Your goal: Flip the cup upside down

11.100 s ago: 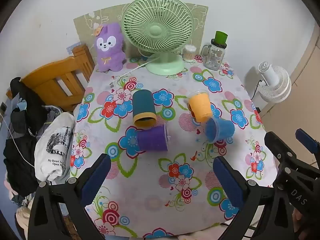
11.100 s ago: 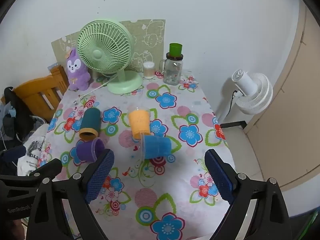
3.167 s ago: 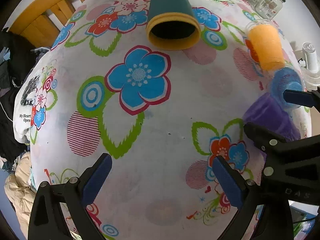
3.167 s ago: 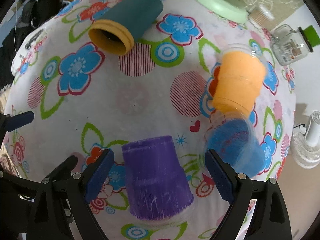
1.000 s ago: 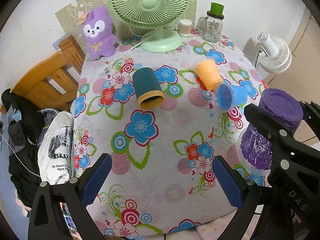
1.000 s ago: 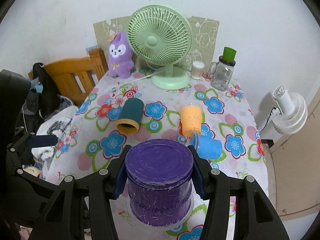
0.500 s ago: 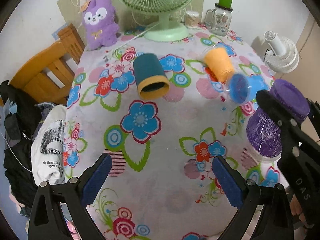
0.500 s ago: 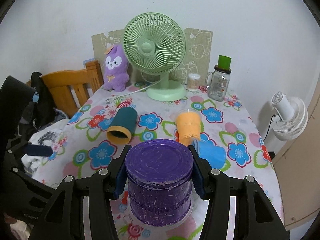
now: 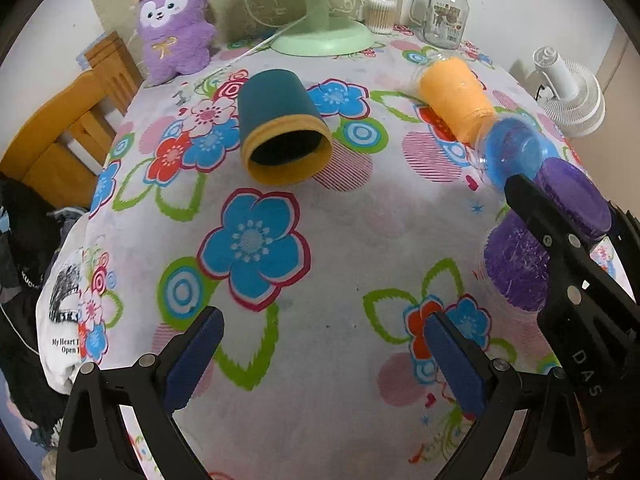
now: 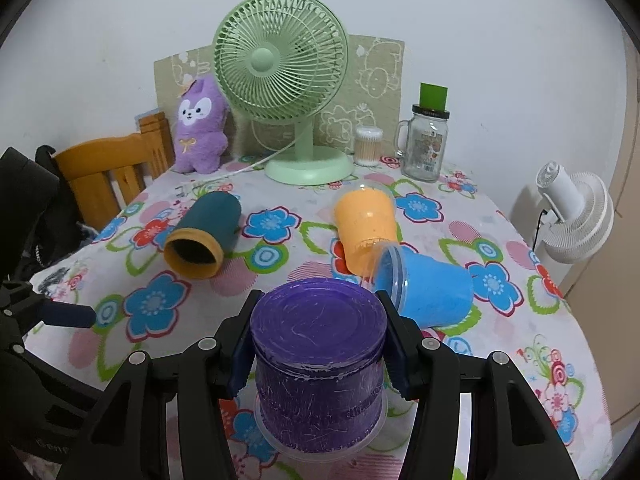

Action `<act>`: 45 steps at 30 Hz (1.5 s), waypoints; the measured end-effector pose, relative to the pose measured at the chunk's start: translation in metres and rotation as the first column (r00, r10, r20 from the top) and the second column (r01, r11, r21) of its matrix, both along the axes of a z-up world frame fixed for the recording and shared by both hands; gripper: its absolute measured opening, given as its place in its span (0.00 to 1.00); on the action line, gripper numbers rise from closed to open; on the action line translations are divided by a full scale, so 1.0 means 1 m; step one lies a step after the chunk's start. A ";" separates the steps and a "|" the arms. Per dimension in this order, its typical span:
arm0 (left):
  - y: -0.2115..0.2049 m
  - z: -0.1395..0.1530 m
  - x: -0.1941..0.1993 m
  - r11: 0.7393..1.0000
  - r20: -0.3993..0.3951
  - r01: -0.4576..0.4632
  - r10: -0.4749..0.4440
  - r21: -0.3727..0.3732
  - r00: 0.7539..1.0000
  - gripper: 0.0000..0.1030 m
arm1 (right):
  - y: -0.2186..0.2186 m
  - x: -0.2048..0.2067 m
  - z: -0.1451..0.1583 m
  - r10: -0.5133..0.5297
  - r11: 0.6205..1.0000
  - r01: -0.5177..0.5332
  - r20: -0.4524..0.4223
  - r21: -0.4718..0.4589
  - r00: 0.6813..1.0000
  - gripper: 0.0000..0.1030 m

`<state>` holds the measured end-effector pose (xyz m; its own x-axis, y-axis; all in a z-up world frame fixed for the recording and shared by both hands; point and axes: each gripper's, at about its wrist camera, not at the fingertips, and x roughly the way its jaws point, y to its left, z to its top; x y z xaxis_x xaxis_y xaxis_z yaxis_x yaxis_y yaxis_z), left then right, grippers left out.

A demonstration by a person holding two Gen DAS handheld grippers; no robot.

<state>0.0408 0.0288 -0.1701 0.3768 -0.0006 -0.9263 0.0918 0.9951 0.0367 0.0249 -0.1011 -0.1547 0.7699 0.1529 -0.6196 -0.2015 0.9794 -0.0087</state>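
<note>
Right gripper [image 10: 318, 354] fingers clamping inverted scratched purple plastic cup [image 10: 318, 364], rim down between them, near flowered tablecloth [image 10: 276, 276] | left gripper [image 9: 320, 360] gaping wide, holding nothing | flip seemingly done, setting down and releasing remaining

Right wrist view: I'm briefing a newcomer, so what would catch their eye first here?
The purple cup, upside down and clamped in the right gripper at the table's near edge. Behind it, the blue cup, orange cup and teal cup lie on their sides on the flowered tablecloth, with the green fan at the back.
</note>
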 end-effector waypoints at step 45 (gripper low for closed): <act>-0.019 0.150 -0.036 0.993 0.044 -0.113 0.115 -0.038 0.992 1.00 | -0.049 -0.011 0.151 -0.004 0.995 0.032 -0.296 0.090 0.955 0.96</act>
<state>0.0047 0.0094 -0.0198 0.4189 0.0121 -0.9079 -0.0236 0.9997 0.0024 0.0141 -0.1502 -0.0037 0.5575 0.2080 -0.8037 -0.1635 0.9766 0.1394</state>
